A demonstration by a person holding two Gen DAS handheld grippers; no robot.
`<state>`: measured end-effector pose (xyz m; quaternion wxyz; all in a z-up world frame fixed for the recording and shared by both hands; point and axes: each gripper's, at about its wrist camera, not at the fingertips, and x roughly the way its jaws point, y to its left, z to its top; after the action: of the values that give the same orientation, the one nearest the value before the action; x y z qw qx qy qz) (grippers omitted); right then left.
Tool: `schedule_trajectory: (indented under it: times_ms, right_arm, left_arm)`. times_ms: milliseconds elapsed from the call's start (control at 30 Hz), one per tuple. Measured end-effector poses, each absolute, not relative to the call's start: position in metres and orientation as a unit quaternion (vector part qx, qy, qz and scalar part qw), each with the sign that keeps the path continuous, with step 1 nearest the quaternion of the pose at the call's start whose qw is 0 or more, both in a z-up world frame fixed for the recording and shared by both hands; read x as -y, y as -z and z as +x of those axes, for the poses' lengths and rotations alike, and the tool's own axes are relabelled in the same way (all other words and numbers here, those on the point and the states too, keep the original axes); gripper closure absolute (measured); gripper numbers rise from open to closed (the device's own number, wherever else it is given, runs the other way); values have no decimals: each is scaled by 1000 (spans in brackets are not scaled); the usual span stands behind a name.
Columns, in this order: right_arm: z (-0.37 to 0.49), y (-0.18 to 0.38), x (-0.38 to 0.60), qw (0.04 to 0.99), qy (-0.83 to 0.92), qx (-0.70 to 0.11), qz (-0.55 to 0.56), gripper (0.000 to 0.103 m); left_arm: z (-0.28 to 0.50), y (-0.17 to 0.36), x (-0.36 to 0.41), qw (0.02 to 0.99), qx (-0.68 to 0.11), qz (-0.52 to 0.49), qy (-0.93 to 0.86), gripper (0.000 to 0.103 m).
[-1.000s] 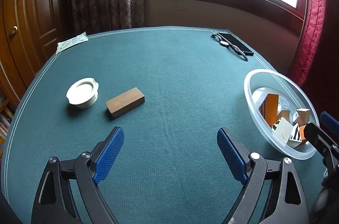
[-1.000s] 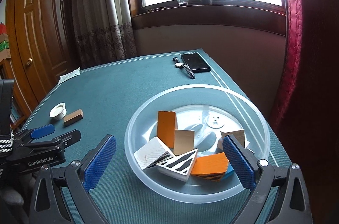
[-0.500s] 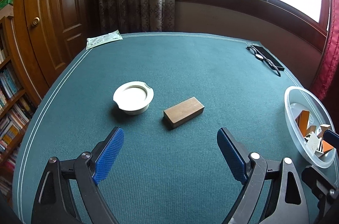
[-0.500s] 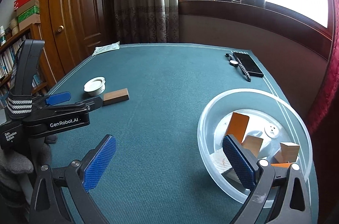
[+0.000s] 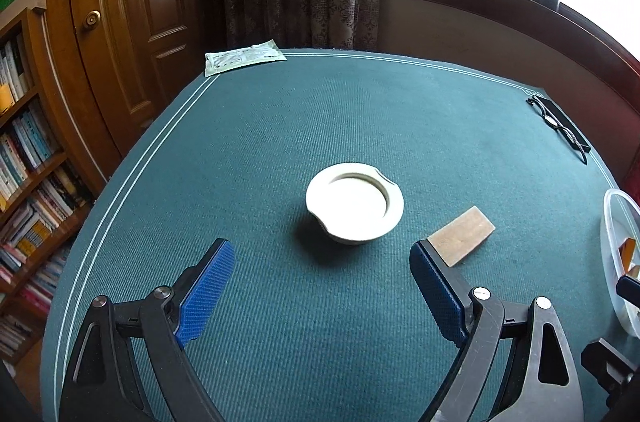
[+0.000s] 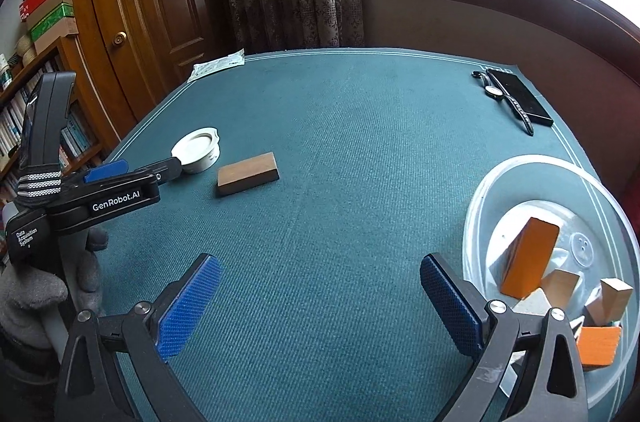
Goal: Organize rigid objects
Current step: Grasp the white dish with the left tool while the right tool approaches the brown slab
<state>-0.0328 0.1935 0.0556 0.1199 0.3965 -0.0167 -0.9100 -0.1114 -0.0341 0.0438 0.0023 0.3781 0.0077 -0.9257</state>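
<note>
Two hand-held grippers hover over a green felt table (image 5: 280,126) partway through a sorting job, both empty. In the left wrist view, the left gripper (image 5: 322,284) has its blue-padded jaws spread wide and gripping nothing; a white round dish (image 5: 354,203) sits at frame centre, lined up between the jaws but apart from them. Just right of it lies a brown wooden block (image 5: 462,235), flat on the felt, its near corner beside the tip of the right-hand pad.

In the right wrist view, the right gripper (image 6: 320,302) is likewise wide open and empty over bare felt. At the lower right of that frame stands a clear plastic bowl (image 6: 532,166) already holding an orange block (image 6: 528,256), pale wooden blocks (image 6: 562,288) and other pieces. The brown block and white dish appear at middle left, well apart from the bowl. A phone (image 6: 520,96) and a wristwatch (image 6: 494,91) rest at the upper right.

The step in hand looks like an approach to the last loose items. The next move likely calls for lowering the left gripper around the dish or block, closing squarely, then carrying it across to the bowl.
</note>
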Motion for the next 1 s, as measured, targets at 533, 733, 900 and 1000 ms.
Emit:
schedule_trajectory:
  times_ms: [533, 733, 900, 1000]
  right_arm:
    - [-78, -29, -151, 164, 887, 13, 432, 1]
    - [-89, -23, -135, 173, 883, -2, 436, 1]
    - [-100, -23, -125, 171, 883, -5, 437, 1]
    - [-105, -24, -119, 172, 883, -8, 436, 1]
  left_arm:
    - [-169, -19, 23, -28, 15, 414, 910, 14]
    - [-173, -17, 28, -50, -4, 416, 908, 38]
    - [-166, -24, 39, -35, -16, 397, 917, 47]
    - [-162, -31, 49, -5, -18, 384, 923, 50]
